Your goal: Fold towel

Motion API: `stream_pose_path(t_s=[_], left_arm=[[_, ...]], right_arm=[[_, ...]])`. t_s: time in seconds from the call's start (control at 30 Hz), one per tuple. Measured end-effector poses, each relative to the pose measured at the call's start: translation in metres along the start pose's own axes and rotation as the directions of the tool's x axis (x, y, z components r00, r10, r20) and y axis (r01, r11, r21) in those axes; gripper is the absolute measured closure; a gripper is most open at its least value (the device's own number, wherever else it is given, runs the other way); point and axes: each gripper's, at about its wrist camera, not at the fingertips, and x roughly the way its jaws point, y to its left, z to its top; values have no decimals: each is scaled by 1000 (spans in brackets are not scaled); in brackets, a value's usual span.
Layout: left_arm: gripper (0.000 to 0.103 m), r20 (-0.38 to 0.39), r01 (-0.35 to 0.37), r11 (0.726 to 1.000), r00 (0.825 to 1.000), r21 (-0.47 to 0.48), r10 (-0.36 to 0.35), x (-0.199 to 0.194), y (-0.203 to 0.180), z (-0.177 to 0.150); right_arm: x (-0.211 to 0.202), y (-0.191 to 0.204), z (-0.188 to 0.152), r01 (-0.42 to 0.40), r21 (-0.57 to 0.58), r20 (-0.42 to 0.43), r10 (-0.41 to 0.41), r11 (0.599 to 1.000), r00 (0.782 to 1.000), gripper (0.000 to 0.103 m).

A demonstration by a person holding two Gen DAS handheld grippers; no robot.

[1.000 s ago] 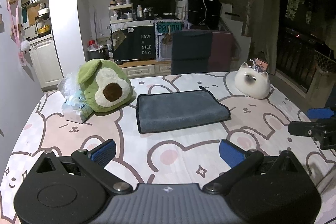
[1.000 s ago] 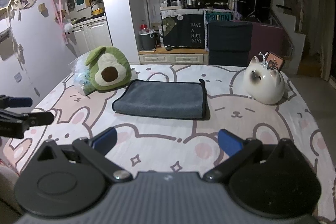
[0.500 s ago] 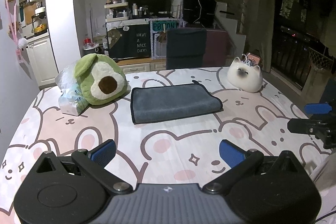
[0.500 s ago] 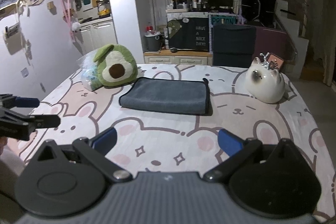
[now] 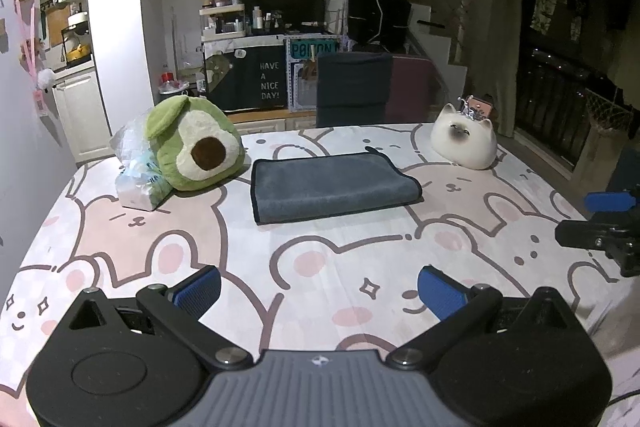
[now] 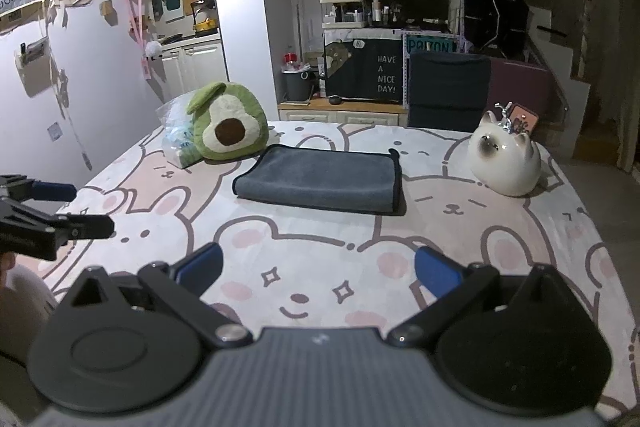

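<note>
A grey towel point(image 5: 332, 185) lies folded flat on the bunny-print table; it also shows in the right wrist view point(image 6: 320, 177). My left gripper point(image 5: 320, 291) is open and empty, held over the table's near edge, well short of the towel. My right gripper point(image 6: 318, 271) is also open and empty, near the front edge. The right gripper shows at the right edge of the left wrist view point(image 5: 600, 223). The left gripper shows at the left edge of the right wrist view point(image 6: 60, 211).
A green avocado plush point(image 5: 196, 147) and a plastic bag point(image 5: 136, 179) sit left of the towel. A white cat figurine point(image 5: 464, 143) stands to its right. A dark chair point(image 5: 354, 87) is behind the table point(image 5: 320, 251).
Both grippers have pulled back and up from the towel, which looks smaller and farther now. The towel has not moved. Both jaws stay open.
</note>
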Motion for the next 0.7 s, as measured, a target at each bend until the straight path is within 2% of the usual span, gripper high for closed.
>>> stream_pose_path(t_s=[0.7], left_arm=[[0, 2, 10, 1000, 1000, -23, -10, -1, 4, -7]], right_arm=[[-1, 0, -6, -6, -19, 17, 6, 1000, 1000, 0]])
